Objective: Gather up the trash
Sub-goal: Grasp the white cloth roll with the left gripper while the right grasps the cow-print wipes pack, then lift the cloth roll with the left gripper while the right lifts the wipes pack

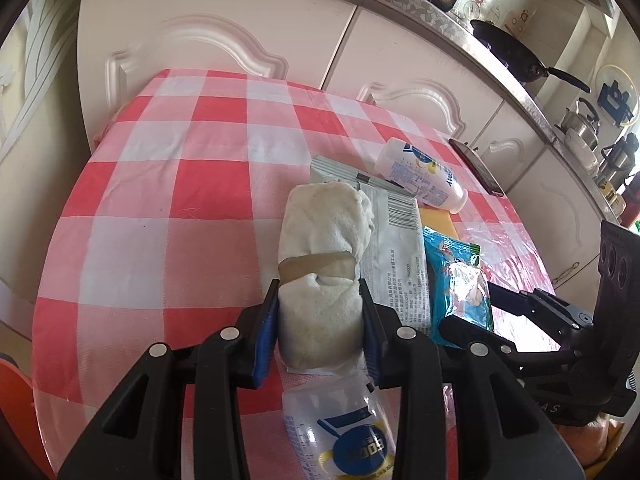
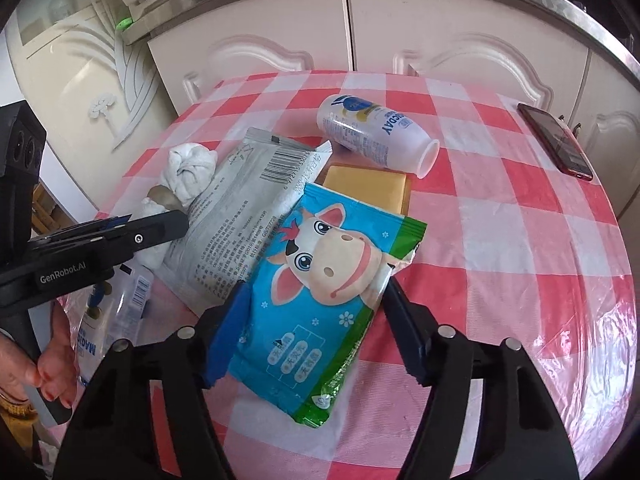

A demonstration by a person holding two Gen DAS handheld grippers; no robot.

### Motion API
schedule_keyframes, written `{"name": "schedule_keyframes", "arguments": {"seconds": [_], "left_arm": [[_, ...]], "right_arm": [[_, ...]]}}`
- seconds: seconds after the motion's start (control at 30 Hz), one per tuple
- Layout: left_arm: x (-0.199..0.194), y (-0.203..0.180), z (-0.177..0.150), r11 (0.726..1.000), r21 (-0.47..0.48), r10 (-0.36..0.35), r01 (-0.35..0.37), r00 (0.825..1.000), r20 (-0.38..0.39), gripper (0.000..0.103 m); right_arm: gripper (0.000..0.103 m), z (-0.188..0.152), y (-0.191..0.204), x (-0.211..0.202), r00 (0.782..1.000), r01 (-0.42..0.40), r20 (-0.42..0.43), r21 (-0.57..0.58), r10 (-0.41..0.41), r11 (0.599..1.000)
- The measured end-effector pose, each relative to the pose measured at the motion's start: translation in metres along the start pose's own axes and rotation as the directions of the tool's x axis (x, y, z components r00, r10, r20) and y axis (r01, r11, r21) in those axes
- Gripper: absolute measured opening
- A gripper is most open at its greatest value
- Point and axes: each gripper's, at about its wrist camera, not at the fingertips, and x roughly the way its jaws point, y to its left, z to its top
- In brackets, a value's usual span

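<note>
Left hand-held gripper (image 1: 320, 316) clamps towel roll (image 1: 320, 248) btwn pads.

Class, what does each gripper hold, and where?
Left gripper: rolled white cloth, near end. Right gripper: straddling blue cow-print packet; grip uncertain.

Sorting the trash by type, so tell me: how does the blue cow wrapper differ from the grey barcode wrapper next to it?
The blue cow wrapper is brightly coloured with a cartoon cow; the grey barcode wrapper is plain silvery grey with black print and a barcode. The cow wrapper lies on top, overlapping the grey one's edge. The cow wrapper sits between the right claw's fingers; the grey one is in no claw. Both are flat, crinkled packets lying on the checked tablecloth.
</note>
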Motion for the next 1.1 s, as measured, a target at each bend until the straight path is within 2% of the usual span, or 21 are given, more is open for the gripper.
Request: {"name": "schedule_keyframes", "arguments": {"seconds": [0.07,0.2,0.23,0.33,0.43,0.53,0.6,0.67,0.83,1.1], "left_arm": [[-0.004,0.003,-0.001,1.000,-0.014,0.000,0.000,1.000,0.009,0.037],[-0.008,0.006,-0.005,1.000,-0.029,-0.002,0.003,1.000,0.012,0.037],[-0.009,0.005,-0.007,1.000,-0.028,-0.002,0.002,1.000,0.012,0.037],[-0.010,0.004,-0.009,0.999,-0.032,-0.003,0.004,1.000,0.013,0.037],[-0.011,0.005,-0.010,0.999,-0.042,-0.003,0.004,1.000,0.019,0.037],[-0.014,0.006,-0.011,0.998,-0.054,-0.008,0.009,1.000,0.027,0.037],[-0.017,0.009,-0.011,0.998,-0.067,-0.008,0.010,0.999,0.033,0.037],[-0.021,0.013,-0.012,0.996,-0.086,-0.010,0.014,0.999,0.045,0.037],[-0.030,0.018,-0.016,0.993,-0.113,-0.017,0.025,0.997,0.073,0.037],[-0.044,0.027,-0.020,0.985,-0.166,-0.035,0.057,0.990,0.134,0.037]], "right_arm": [[0.059,-0.002,-0.003,-0.003,1.000,-0.019,-0.001,-0.004,0.019,1.000],[0.061,-0.002,-0.004,-0.005,1.000,-0.023,-0.016,0.001,0.023,1.000],[0.064,-0.001,-0.002,-0.004,1.000,-0.022,-0.020,0.004,0.022,1.000],[0.083,0.000,0.003,-0.002,1.000,-0.015,-0.021,0.018,0.016,1.000],[0.083,-0.002,0.013,0.002,1.000,0.019,-0.012,-0.015,-0.019,1.000],[0.075,-0.008,0.016,0.002,0.999,0.049,0.018,-0.051,-0.048,0.997],[0.063,-0.010,0.012,0.000,0.998,0.050,0.027,-0.058,-0.049,0.997],[0.055,-0.011,0.004,-0.004,0.999,0.028,0.027,-0.042,-0.027,0.999],[0.049,-0.017,-0.011,-0.015,0.999,-0.021,0.034,0.003,0.020,1.000],[0.047,-0.018,-0.010,-0.047,0.994,-0.024,0.103,0.001,0.024,1.000]]}}
